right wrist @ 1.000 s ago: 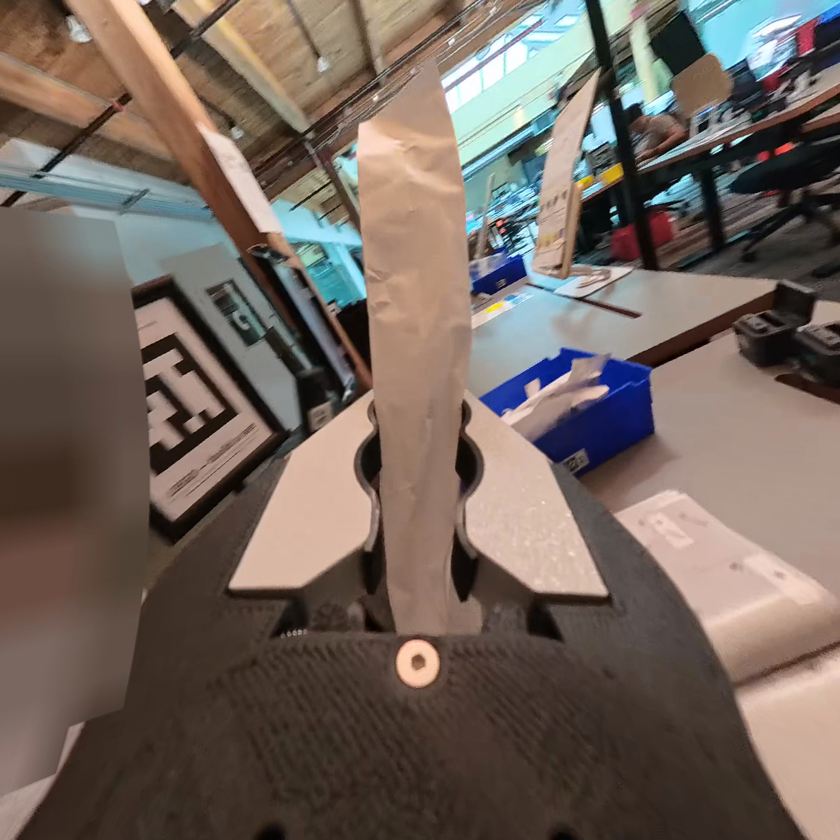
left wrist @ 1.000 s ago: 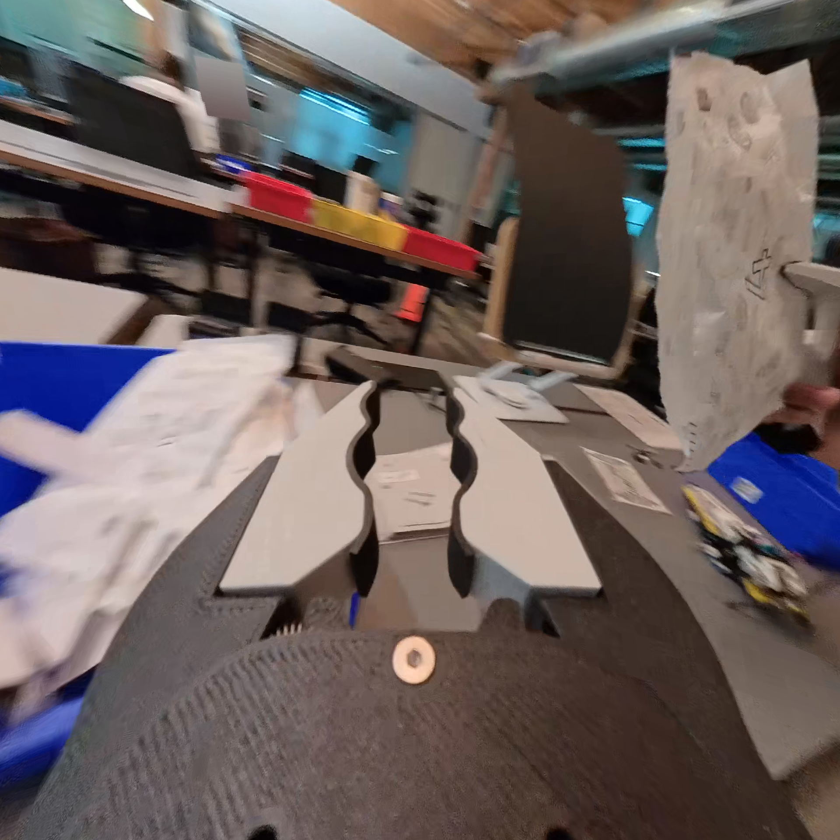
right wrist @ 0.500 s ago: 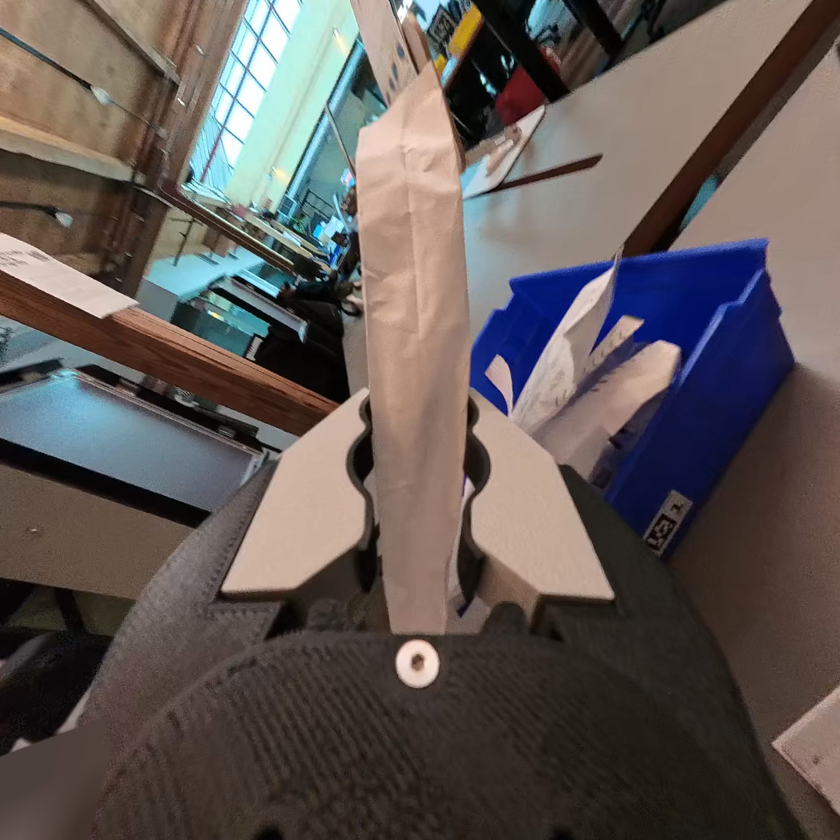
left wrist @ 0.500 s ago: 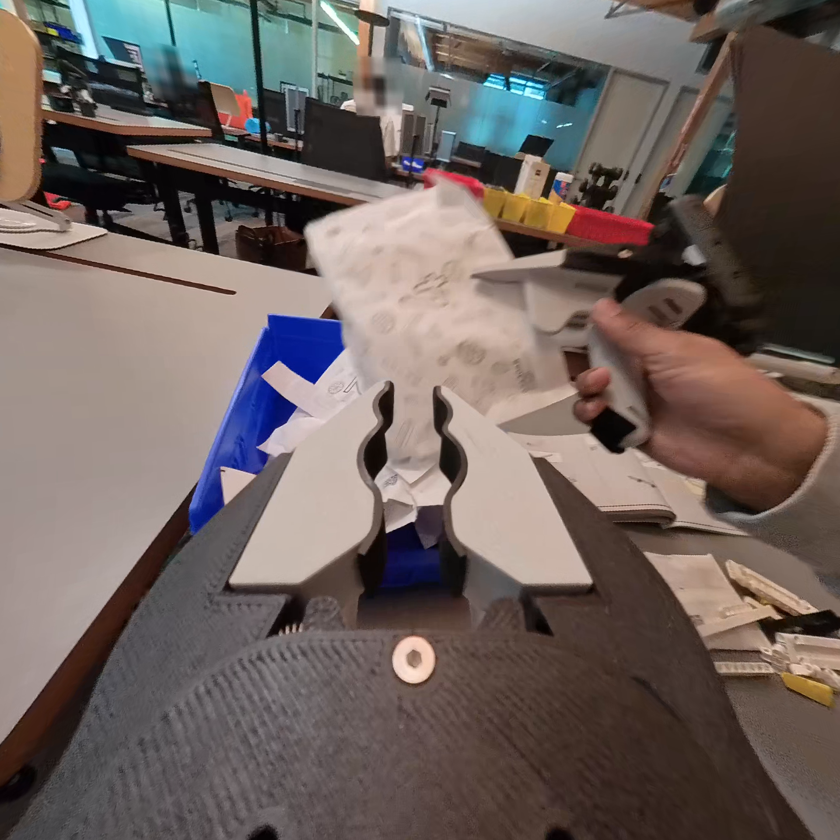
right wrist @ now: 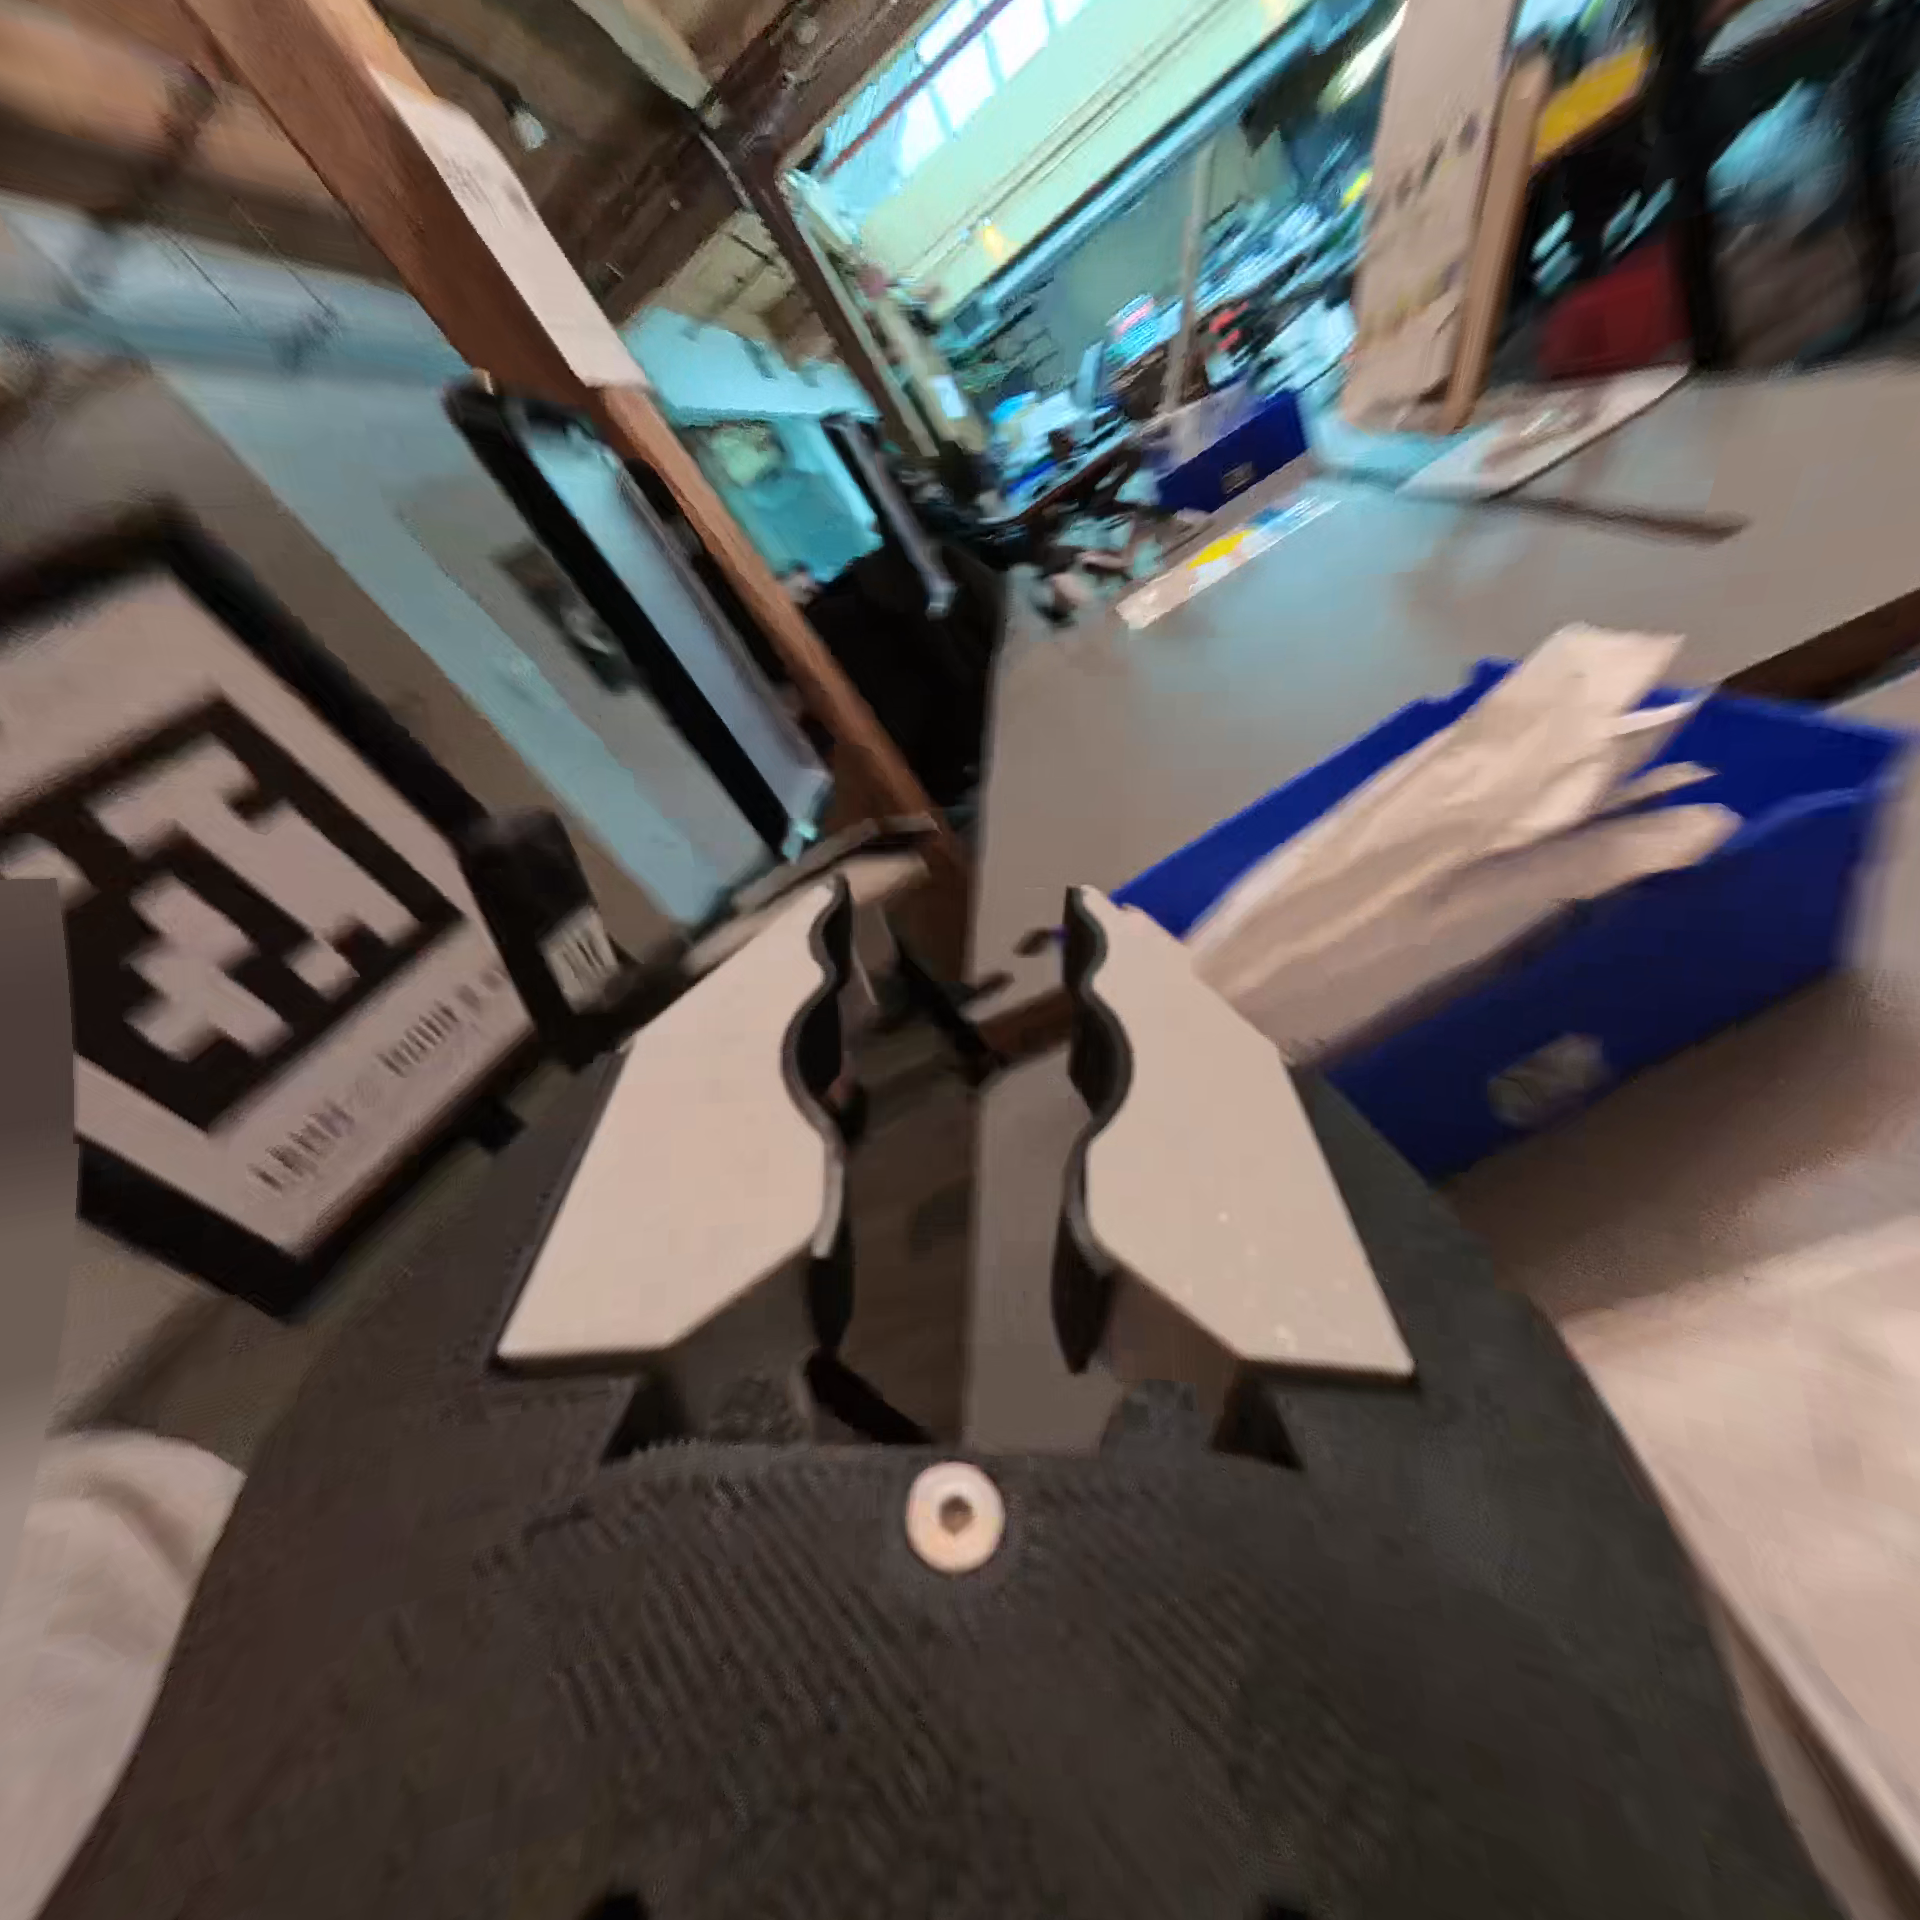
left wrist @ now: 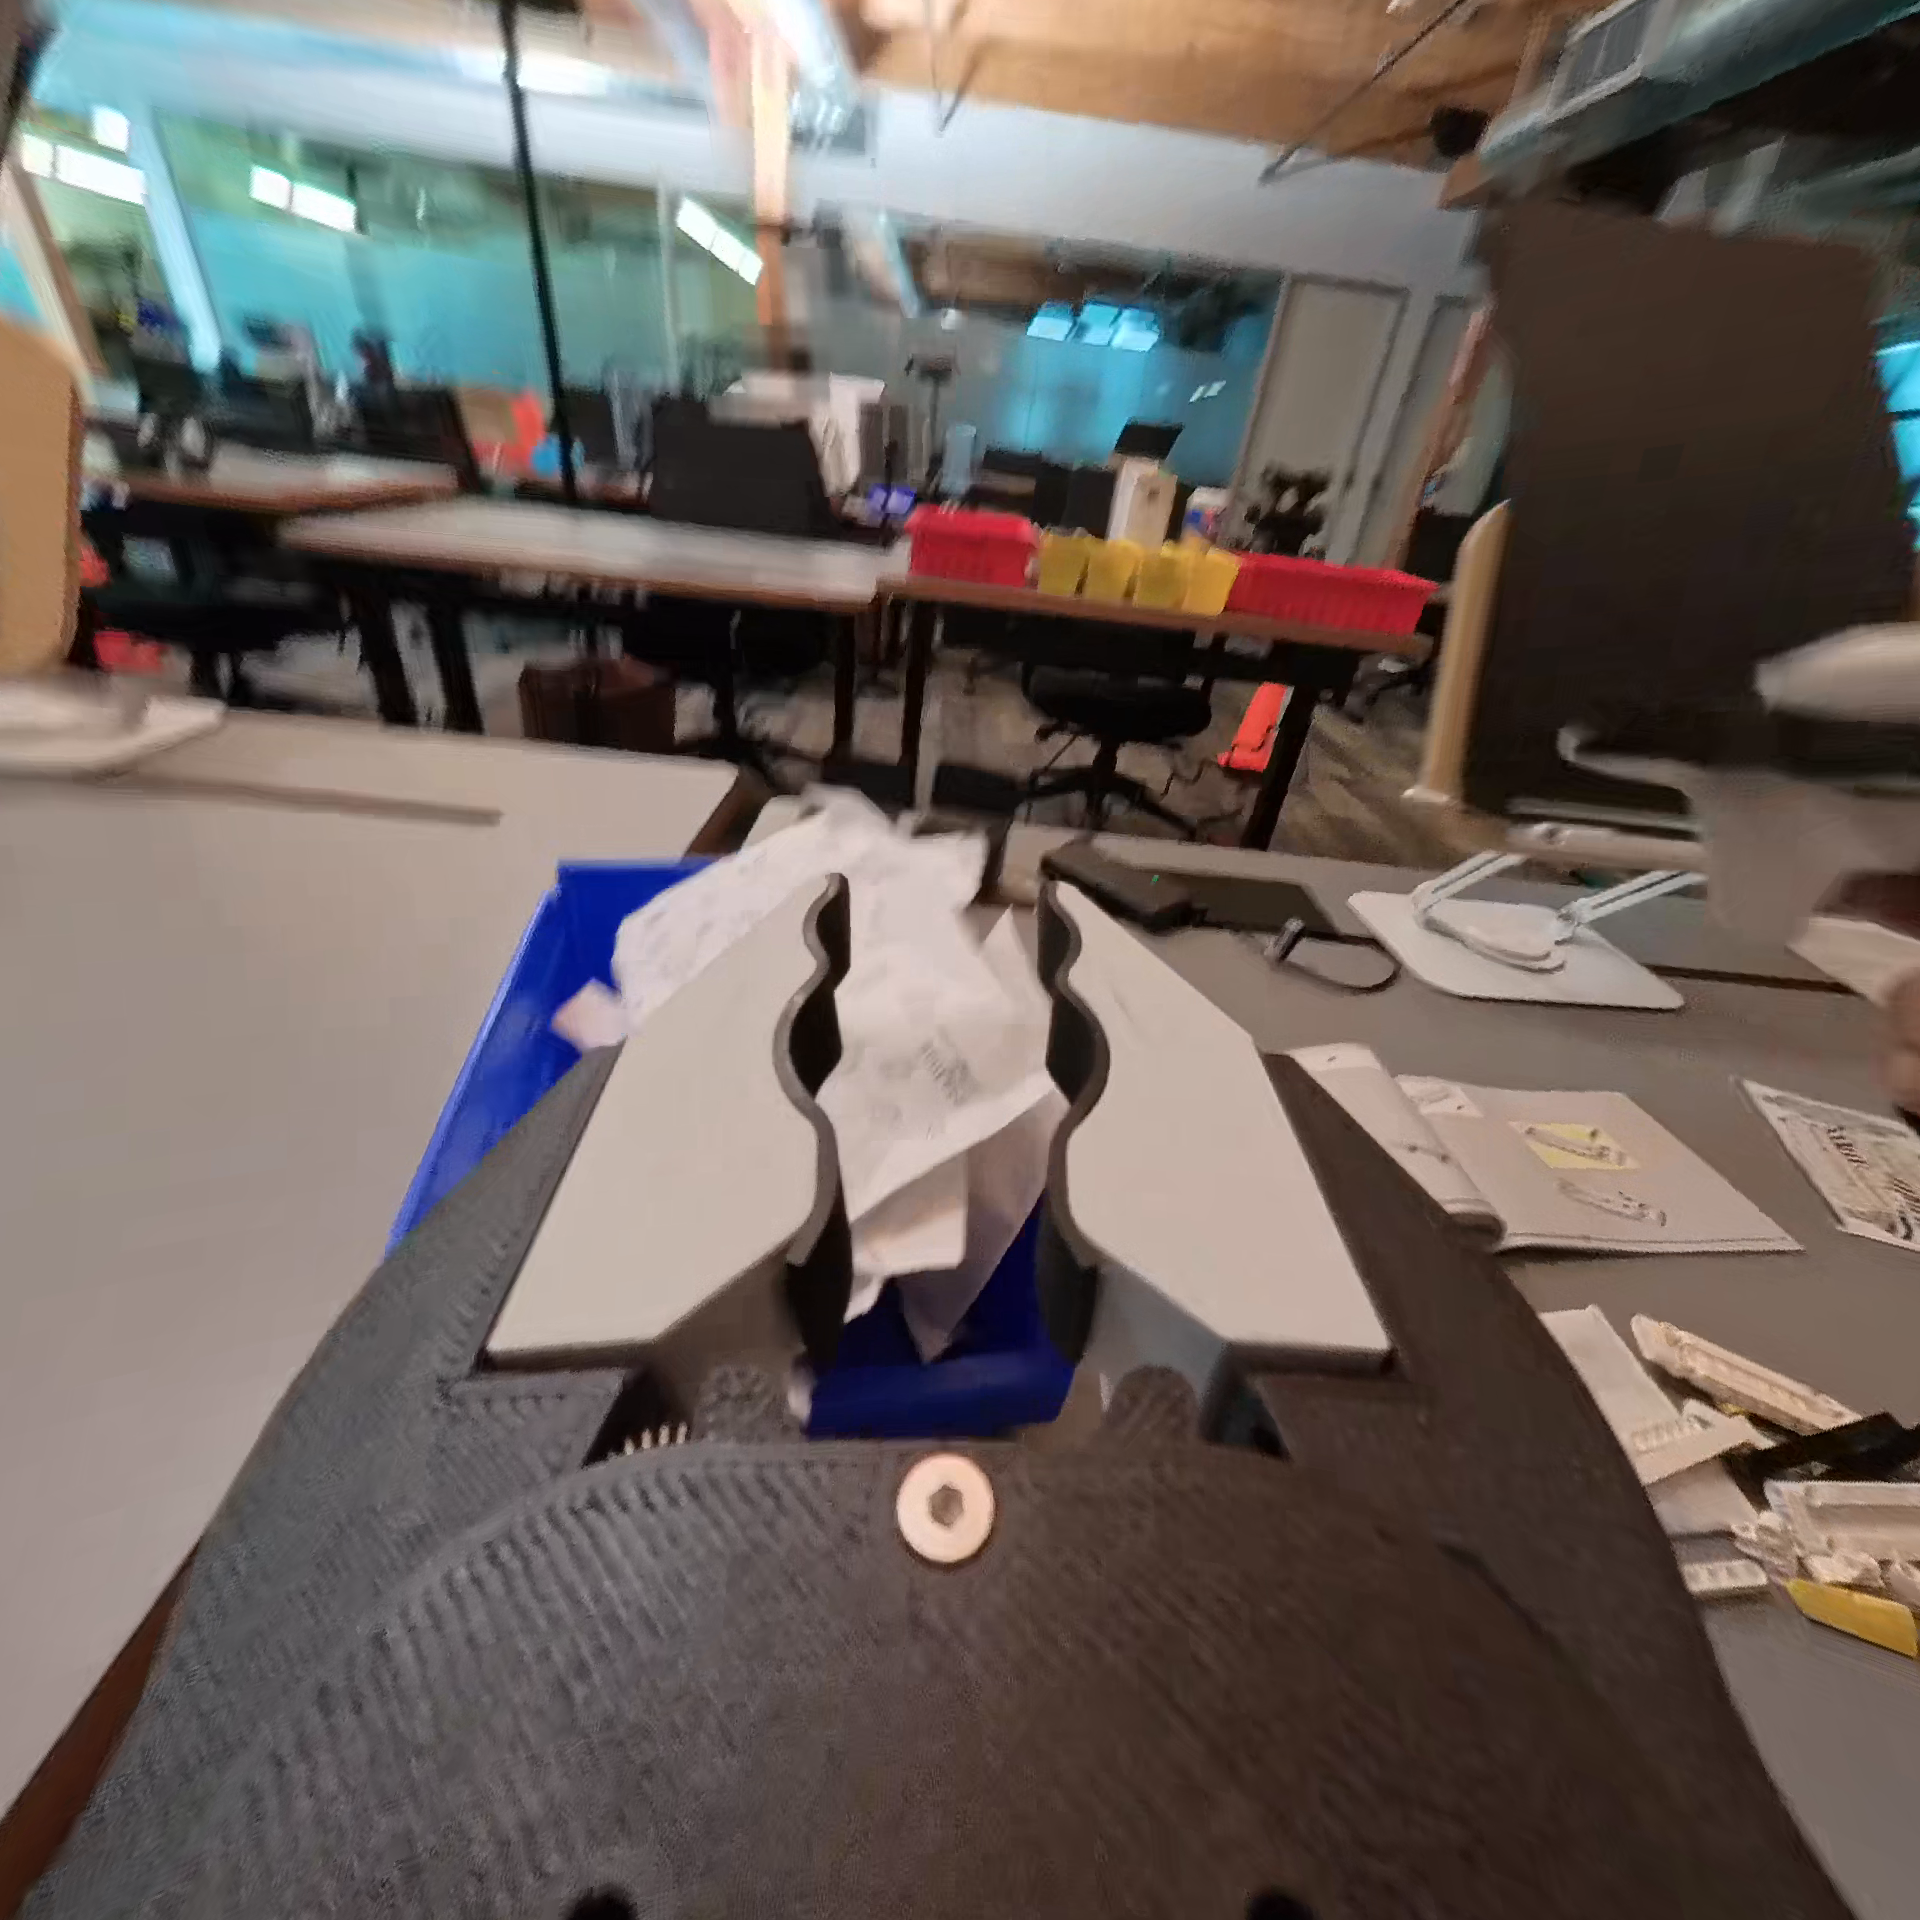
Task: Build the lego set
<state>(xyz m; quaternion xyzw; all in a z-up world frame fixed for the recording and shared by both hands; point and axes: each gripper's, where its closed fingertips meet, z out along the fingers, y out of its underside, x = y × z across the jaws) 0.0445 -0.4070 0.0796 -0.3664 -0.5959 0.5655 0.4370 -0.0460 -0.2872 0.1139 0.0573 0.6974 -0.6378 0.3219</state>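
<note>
There, a blue bin point(left wrist: 499, 1049) full of crumpled white paper bags point(left wrist: 914, 1049).

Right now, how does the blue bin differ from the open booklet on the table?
The blue bin is a deep, bright blue container standing on the table; the open booklet is pale paper lying flat. The blue bin is stuffed with crumpled white paper bags that poke above its rim; the open booklet holds nothing and shows printed pages. The blue bin sits straight ahead of the left gripper; the open booklet lies off to its right. Both rest on the same grey table.
</note>
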